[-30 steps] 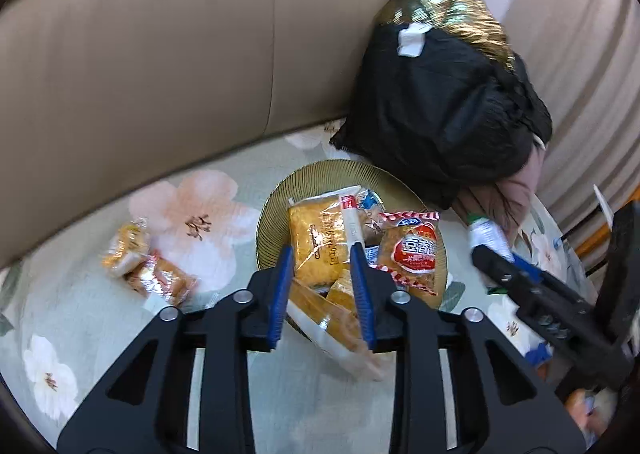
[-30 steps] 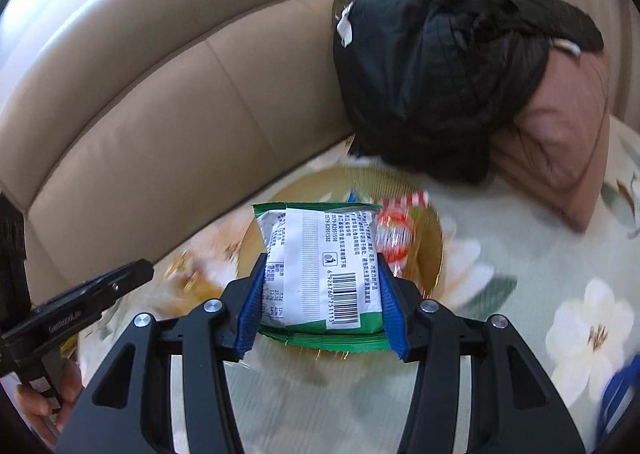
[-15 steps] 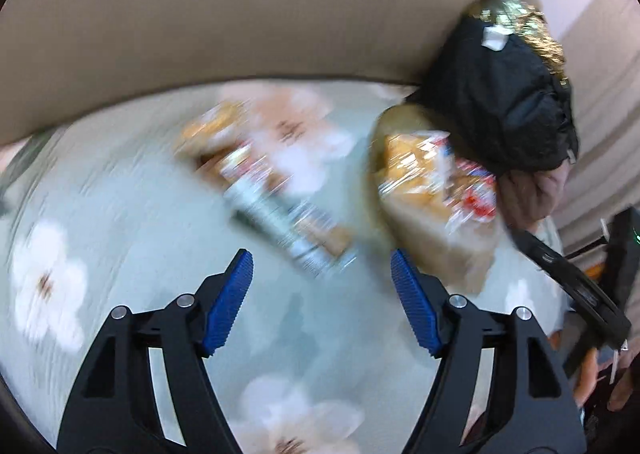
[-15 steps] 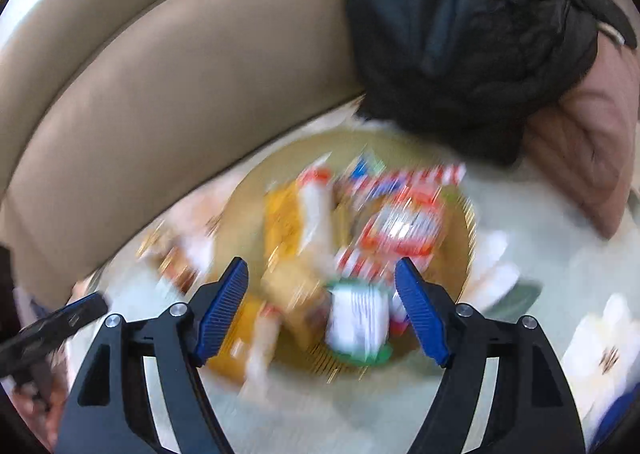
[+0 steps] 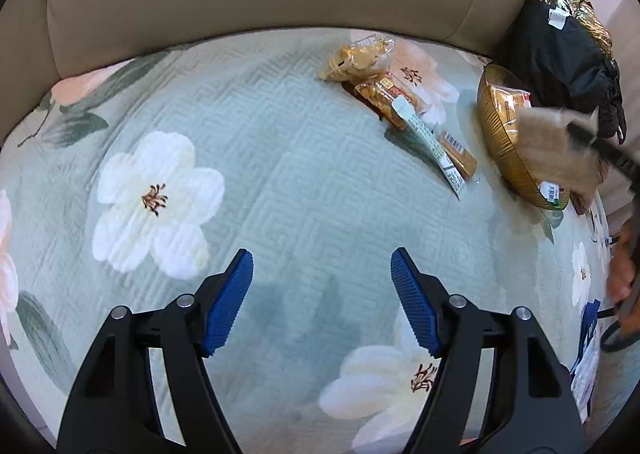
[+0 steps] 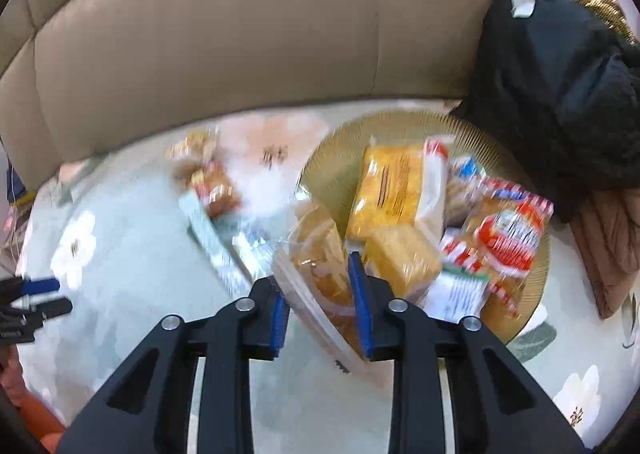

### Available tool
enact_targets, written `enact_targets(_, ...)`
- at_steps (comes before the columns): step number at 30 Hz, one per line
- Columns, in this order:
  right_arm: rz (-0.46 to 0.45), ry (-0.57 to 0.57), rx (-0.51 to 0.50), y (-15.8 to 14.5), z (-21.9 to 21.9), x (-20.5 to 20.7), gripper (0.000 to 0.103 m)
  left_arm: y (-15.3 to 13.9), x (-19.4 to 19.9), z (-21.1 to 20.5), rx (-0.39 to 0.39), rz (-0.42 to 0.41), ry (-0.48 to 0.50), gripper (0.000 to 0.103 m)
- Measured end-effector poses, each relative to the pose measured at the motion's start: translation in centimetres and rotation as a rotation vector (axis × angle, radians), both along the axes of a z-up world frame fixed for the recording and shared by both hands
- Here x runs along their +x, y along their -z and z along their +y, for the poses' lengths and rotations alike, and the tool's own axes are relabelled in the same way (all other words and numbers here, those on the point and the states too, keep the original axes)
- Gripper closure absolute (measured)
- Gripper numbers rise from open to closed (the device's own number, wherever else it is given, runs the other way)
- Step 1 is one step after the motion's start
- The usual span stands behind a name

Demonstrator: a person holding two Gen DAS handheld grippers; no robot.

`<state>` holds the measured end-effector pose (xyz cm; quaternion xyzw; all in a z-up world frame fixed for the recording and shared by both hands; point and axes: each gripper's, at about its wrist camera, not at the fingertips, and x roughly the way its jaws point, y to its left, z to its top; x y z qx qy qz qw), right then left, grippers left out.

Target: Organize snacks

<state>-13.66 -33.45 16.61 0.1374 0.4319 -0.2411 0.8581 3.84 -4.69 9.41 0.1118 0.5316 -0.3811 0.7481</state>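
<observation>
My left gripper [image 5: 322, 294] is open and empty above the floral sofa cover [image 5: 280, 182]. Three loose snack packets [image 5: 394, 102] lie ahead to its right: a pale one, an orange one and a long white-and-orange one. The gold bowl [image 5: 494, 134] sits further right, partly hidden by my blurred right gripper. In the right wrist view my right gripper [image 6: 320, 294] is shut on a clear bag of golden bread [image 6: 320, 266] at the bowl's left rim [image 6: 320, 162]. The bowl holds yellow cake packets [image 6: 390, 190], a red-and-white packet [image 6: 508, 238] and a green-edged white packet [image 6: 460, 290].
A beige sofa backrest [image 6: 240, 54] runs behind everything. A black jacket [image 6: 560, 94] over a gold cushion lies right of the bowl, with a brown cushion [image 6: 608, 246] below it. The loose packets also show in the right wrist view [image 6: 212, 182].
My left gripper let go of its packet, opened and swung left away from the bowl. My right gripper dropped the green-edged packet into the bowl and closed on the clear bread bag.
</observation>
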Motion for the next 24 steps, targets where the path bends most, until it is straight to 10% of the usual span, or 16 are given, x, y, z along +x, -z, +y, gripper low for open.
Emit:
enact_targets(8, -0.228, 0.071, 0.161, -5.4, -6.1, -1.4, 0.080, 0.1, -1.2, -1.8, -0.019, 0.018, 0.072, 0.032)
enact_targets(9, -0.237, 0.091, 0.199, -4.9, -7.7, -1.3, 0.076, 0.0, -1.3, -2.0, -0.020, 0.011, 0.079, 0.031)
enact_targets(11, -0.211, 0.182, 0.217, -3.5, -10.4, -1.5, 0.035, -0.6, -1.0, -2.6, -0.036, 0.008, 0.088, 0.031)
enact_targets(15, -0.222, 0.377, 0.160, -2.1, -11.7, -6.0, 0.035, -1.4, 0.5, -3.9, -0.080, 0.035, 0.083, 0.029)
enact_targets(24, -0.196, 0.056, 0.227, 2.8, 0.5, -3.6, 0.032, -0.1, 3.3, -10.7, -0.191, 0.219, -0.031, 0.028)
